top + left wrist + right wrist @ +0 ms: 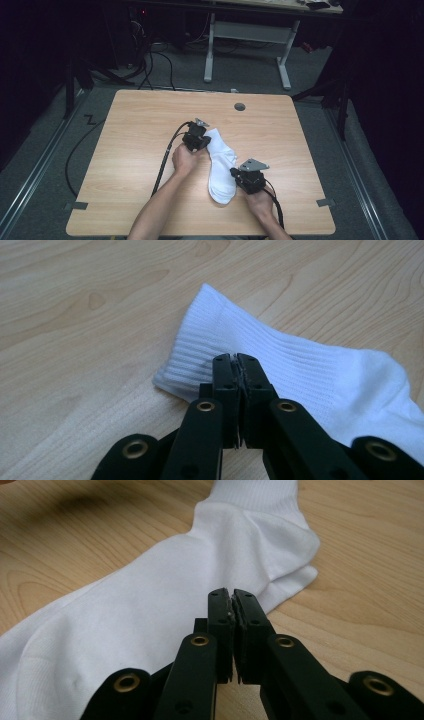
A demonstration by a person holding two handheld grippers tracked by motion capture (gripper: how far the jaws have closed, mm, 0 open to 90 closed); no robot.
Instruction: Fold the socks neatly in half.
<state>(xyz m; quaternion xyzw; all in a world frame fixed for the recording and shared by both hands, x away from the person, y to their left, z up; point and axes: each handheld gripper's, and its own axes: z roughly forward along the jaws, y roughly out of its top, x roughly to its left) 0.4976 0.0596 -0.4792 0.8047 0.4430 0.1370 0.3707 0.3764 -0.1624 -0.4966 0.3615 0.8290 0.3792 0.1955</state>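
A white sock [222,165] lies flat on the wooden table [135,125], cuff at the far end and toe towards the person. A second layer shows at its heel [295,577]. My left gripper [206,145] is at the cuff; in the left gripper view its tips [235,360] stand over the ribbed cuff [210,335], jaws pressed together with no fabric seen between them. My right gripper [235,173] is beside the foot part, its tips [231,595] just over the sock [150,605], jaws together and nothing visibly pinched.
A round grey cable hole [240,106] sits near the table's far edge. Black cables trail from both grippers across the table. Beyond the table stand a white-legged desk [245,45] and floor cables [150,60].
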